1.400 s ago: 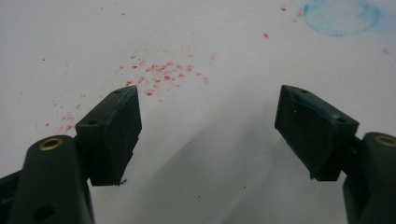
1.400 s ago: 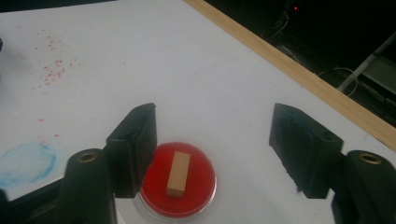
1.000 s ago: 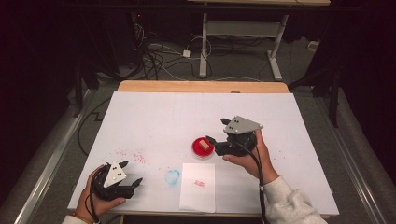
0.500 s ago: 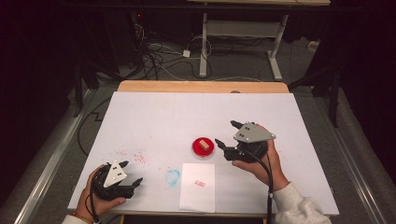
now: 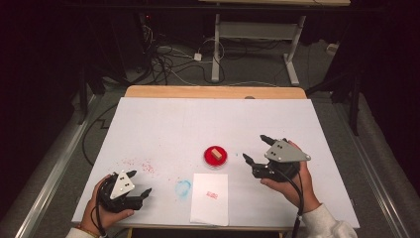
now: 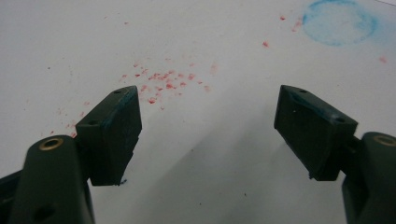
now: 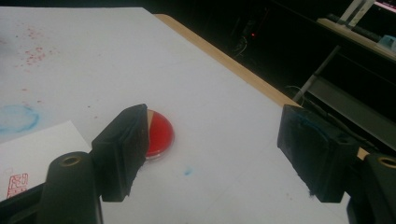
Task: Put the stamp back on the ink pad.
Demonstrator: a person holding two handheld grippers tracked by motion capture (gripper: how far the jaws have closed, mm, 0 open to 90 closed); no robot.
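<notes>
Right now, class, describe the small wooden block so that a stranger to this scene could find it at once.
Start at the white table top and find the paper slip at its near edge. Just beyond it sits a round red ink pad. The wooden block stands on that pad, the one tan thing there.

high: above, forward-down | gripper views: close, low | shared: perhaps blue ring (image 5: 183, 188)

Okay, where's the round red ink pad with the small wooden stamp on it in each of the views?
High view: the round red ink pad sits near the table's middle, above the white paper sheet, left of the right gripper.
Left gripper view: not in it.
Right gripper view: the pad lies left of centre, partly behind the gripper's left jaw.
Shared landmark: the blue ink ring, at far left in the right gripper view.
</notes>
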